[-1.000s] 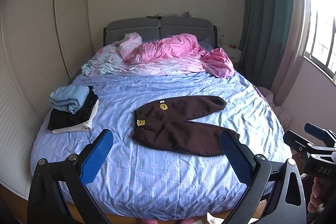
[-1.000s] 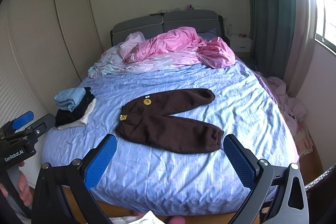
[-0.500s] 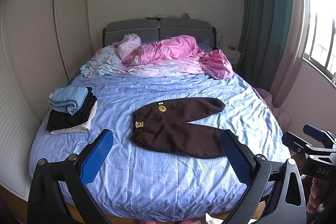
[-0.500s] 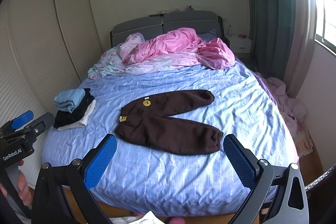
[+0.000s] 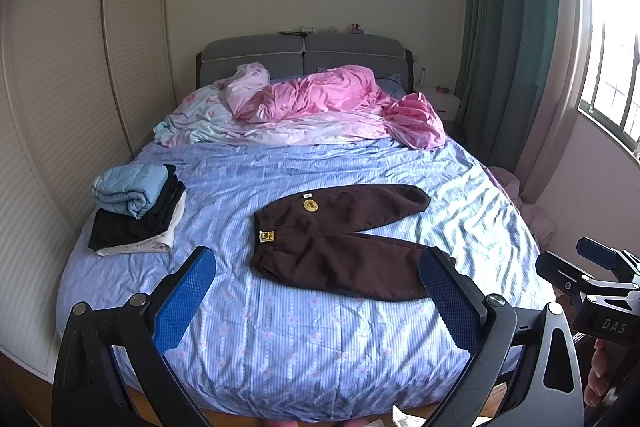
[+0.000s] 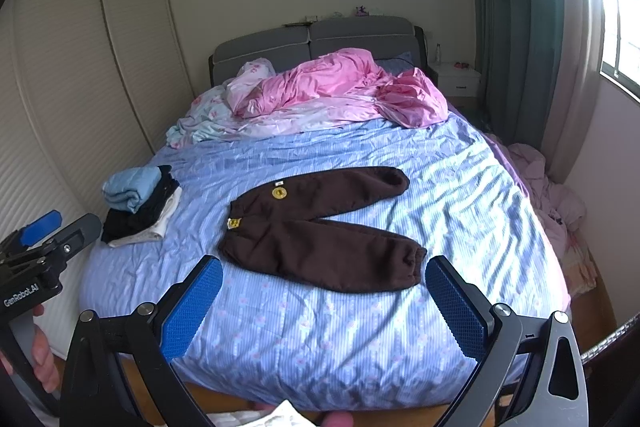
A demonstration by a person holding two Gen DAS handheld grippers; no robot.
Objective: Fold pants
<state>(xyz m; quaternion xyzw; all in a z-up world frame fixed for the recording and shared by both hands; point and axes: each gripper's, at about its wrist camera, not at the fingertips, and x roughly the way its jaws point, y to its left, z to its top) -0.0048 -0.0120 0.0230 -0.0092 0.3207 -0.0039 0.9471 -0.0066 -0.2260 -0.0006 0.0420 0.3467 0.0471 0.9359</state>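
Note:
Dark brown pants [image 5: 340, 239] lie flat on the blue striped bed sheet [image 5: 304, 339], waistband to the left, both legs spread apart to the right. They also show in the right wrist view [image 6: 320, 231]. My left gripper [image 5: 318, 275] is open and empty, held off the foot of the bed, short of the pants. My right gripper [image 6: 324, 285] is open and empty, also at the foot of the bed. Each gripper shows at the edge of the other's view: the right gripper [image 5: 592, 279] and the left gripper [image 6: 44, 247].
A stack of folded clothes [image 5: 136, 207] sits on the bed's left side. A crumpled pink duvet [image 5: 332, 103] lies at the grey headboard [image 5: 304, 55]. A wardrobe [image 5: 60, 107] stands on the left, a green curtain [image 5: 508, 27] and window on the right. Pink laundry [image 6: 556, 195] lies on the floor.
Both grippers have drifted back a little from the bed, so the pants look slightly smaller. Jaws stay open. The pants have not moved.

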